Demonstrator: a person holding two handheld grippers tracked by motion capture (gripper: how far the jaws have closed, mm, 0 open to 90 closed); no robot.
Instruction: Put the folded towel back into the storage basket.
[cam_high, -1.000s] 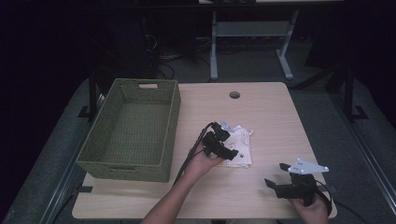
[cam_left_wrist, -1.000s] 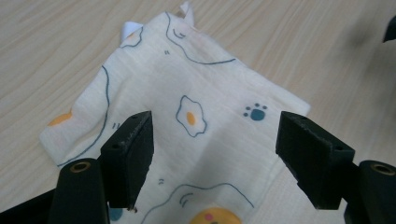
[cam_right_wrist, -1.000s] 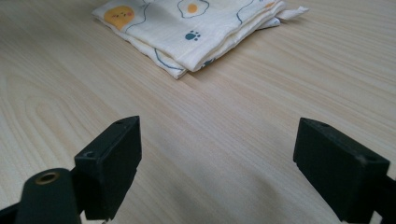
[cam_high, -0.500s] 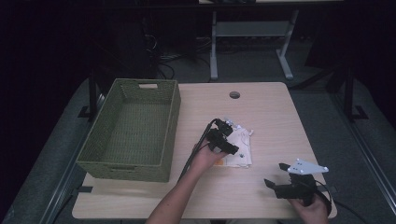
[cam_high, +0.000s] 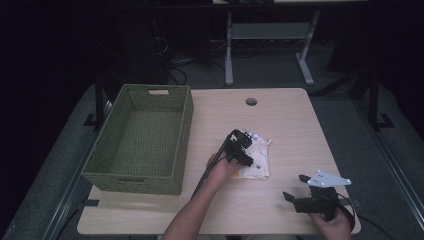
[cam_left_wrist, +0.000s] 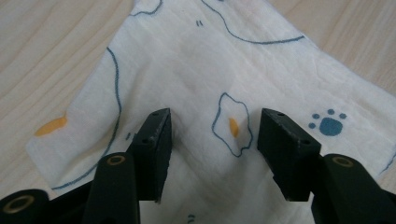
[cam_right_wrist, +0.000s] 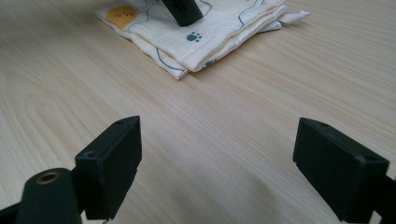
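- Folded cream cotton cloth (cam_high: 257, 157) printed with blue outlines, yellow blobs and a blue paw mark: lies flat on the pale wooden worktop (cam_high: 290, 120), right of centre and well apart from the worktop's edges. In the right tool view the cloth (cam_right_wrist: 205, 32) shows as a stack of several layers, its folded corner nearest the camera.
- Left tool (cam_high: 243, 150): held in the person's left hand (cam_high: 222, 167), directly over the cloth. In the left tool view its midpoint (cam_left_wrist: 212, 135) sits above a fried-egg print; both black jaws are down at the fabric surface with a gap between them, half spread. The jaws have just been closing, with cloth lying between them, and the pads do not yet pinch a fold.
- Right tool (cam_high: 295, 195): held in the person's right hand (cam_high: 332, 222) near the worktop's front right corner, well apart from the cloth. Its grey three-cornered plate (cam_high: 325, 179) faces up. In the right tool view its jaws are spread wide over bare wood (cam_right_wrist: 217, 158), with nothing between them.
- Green woven rectangular basket (cam_high: 115, 170): stands on the left part of the worktop, just beside the left forearm, apart from the cloth.
- Round cable hole (cam_high: 251, 101): near the worktop's far edge.
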